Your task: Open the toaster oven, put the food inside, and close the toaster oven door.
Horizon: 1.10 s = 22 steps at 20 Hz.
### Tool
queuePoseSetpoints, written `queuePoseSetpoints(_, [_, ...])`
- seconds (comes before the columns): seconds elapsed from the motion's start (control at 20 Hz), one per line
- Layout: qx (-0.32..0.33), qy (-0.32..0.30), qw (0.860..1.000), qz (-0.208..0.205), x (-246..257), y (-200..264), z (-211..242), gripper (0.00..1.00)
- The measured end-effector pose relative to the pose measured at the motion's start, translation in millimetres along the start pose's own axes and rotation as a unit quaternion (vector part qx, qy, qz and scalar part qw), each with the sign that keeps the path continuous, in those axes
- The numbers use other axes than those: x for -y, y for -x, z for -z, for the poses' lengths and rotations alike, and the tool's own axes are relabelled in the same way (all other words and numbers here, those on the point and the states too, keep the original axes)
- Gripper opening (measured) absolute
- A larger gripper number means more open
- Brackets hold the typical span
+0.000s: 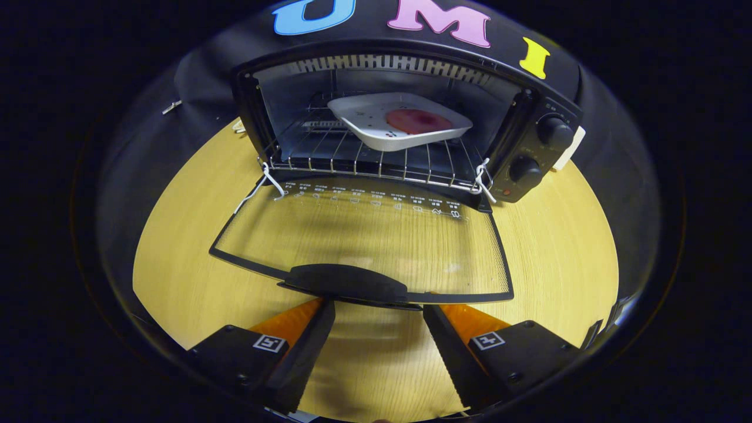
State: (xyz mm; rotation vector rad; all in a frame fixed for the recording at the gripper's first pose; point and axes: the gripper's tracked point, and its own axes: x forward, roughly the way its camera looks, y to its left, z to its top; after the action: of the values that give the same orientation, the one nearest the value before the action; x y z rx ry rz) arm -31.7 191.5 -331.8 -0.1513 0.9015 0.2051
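A black toaster oven [531,147] stands on the wooden table with its glass door [376,247] folded down flat toward me. On the wire rack [329,155] inside sits a white tray [364,126] holding a round reddish piece of food [417,120]. The door's dark handle [346,282] lies just ahead of my fingertips. My gripper [379,314] is open, its fingers spread to either side below the handle, with nothing between them.
Two black knobs [555,132] sit on the oven's right panel. The round wooden table [564,247] spreads left and right of the open door. Black cloth hangs behind the oven.
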Motion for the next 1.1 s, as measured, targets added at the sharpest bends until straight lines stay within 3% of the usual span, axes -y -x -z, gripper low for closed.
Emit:
queuePoseSetpoints(0.6, [0.128,0.059,0.990,-0.025,0,60,-57,0.98])
queuePoseSetpoints(0.8, [0.189,0.081,0.979,-0.004,9,77,-102,1.00])
queuePoseSetpoints(1.1, [0.231,0.036,0.972,-0.015,18,108,-145,0.99])
